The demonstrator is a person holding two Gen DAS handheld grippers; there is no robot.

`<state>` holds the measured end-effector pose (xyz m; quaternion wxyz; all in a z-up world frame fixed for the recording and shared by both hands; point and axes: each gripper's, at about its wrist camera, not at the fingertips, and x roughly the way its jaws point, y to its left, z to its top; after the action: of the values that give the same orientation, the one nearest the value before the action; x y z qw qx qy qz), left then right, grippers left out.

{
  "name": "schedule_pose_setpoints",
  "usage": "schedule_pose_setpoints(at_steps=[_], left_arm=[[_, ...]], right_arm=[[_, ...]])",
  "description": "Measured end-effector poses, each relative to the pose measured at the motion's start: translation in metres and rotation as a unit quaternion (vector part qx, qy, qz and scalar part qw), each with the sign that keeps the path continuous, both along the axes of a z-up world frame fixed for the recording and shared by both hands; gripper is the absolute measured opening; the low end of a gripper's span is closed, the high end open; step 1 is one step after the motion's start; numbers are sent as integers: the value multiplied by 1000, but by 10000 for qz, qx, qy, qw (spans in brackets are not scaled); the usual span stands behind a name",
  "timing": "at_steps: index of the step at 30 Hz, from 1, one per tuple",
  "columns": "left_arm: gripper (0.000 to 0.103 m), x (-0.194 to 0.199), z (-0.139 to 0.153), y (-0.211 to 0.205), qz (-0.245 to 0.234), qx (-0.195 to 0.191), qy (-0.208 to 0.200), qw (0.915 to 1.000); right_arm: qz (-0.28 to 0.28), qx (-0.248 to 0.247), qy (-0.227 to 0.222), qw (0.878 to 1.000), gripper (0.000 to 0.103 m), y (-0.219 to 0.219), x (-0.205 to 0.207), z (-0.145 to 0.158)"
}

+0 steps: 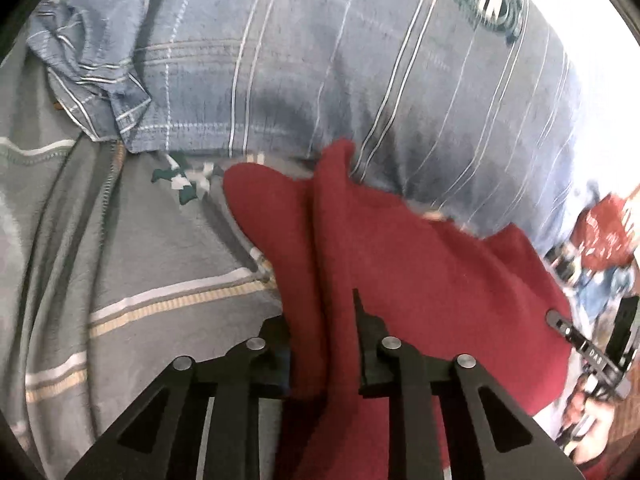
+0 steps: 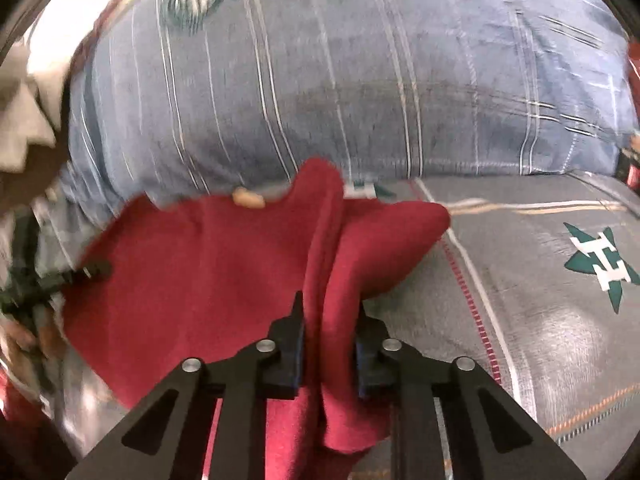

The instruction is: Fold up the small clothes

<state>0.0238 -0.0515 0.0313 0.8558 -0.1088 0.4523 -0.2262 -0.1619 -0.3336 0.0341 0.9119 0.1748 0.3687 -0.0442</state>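
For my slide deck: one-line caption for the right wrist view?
Right gripper clamps a fold of red cloth above a grey patterned bedsheet.

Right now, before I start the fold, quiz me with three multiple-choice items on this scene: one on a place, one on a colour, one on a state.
1. Where does the blue striped pillow lie relative to the red cloth?
A. Beyond it, farther from the grippers
B. Under it
C. On top of it

2. What colour is the star emblem on the grey bedspread?
A. Yellow
B. Dark green with white lettering
C. Black

3. What is the state of the left gripper and right gripper?
A. Both open, clear of fabric
B. Only the right grips
C. Each shut on a bunched fold of the red cloth

Answers: 1 A, the pillow fills the far background; 2 B, the right wrist view shows it clearly; 3 C, red fabric is pinched between both pairs of fingers.
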Motion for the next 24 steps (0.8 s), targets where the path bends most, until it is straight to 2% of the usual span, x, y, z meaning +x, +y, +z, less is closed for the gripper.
schedule_pose_setpoints(at_steps=[5,9,12,16,20,24], left_arm=[[18,-19,22,8,114,70,-378,9992],[17,-32,34,22,224,-17,-369,9991],[16,-50,55,32,123,-198,-499,9985],[16,-76,79,40,-9,-94,-731,9973],[16,-116,90,48,-110,-17,-764,9970],[17,-159,75,45,-154,8,-648,9978]], right_arm=[[72,69,-380,9992,16,14,-9,34],[211,84,-621,9978,16,23,-17,61],[385,114,-852,9956,16,30,-23,85],[622,146,-1115,9917,15,42,-40,110],[750,236,-1174,9900,15,43,-58,114],[586,245,-1019,9928,15,26,-82,101]])
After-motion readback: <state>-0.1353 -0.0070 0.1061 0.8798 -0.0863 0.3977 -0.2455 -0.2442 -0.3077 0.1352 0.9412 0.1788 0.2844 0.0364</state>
